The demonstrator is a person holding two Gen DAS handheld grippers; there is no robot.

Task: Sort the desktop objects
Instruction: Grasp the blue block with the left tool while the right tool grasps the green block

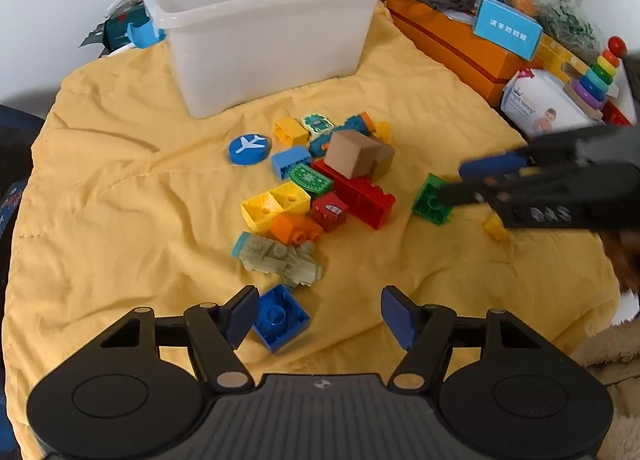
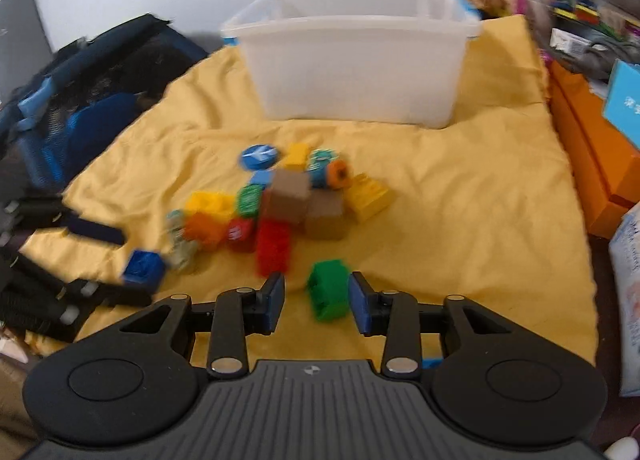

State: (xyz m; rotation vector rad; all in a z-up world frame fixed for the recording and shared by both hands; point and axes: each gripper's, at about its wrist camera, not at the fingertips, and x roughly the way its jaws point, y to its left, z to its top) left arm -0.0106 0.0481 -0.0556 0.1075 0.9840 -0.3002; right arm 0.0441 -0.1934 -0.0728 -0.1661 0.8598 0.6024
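A: How are the two grippers seen to stand?

B: The left gripper (image 1: pixel 318 314) is held wide apart above the yellow cloth (image 1: pixel 120 187). A blue building block (image 1: pixel 280 318), lying studs-down with its hollow side up, is seen just beside the left pad; it is not pressed from both sides. The right gripper (image 2: pixel 317 302) is also parted, and a green block (image 2: pixel 329 294) is found between its pads, close against the right one. Whether that pad touches the block cannot be told, since the view is blurred.

A: And where are the remaining pieces placed?

B: A heap of blocks is gathered mid-cloth: a long red brick (image 1: pixel 360 191), a yellow double brick (image 1: pixel 274 203), an orange block (image 1: pixel 298 227), two brown cubes (image 1: pixel 352 151) stacked against each other, and a grey-green toy vehicle (image 1: pixel 284 260) at the near edge. A round blue disc with a white aeroplane (image 1: pixel 249 147) is set apart to the left of the heap.

A: Is a container shown?

B: A white plastic bin (image 1: pixel 260 39) with blue handle clips is stood at the far side of the cloth, beyond the heap. Orange boxes (image 1: pixel 460 47) and a rainbow ring stacker (image 1: pixel 600 75) are seen off the cloth to the right.
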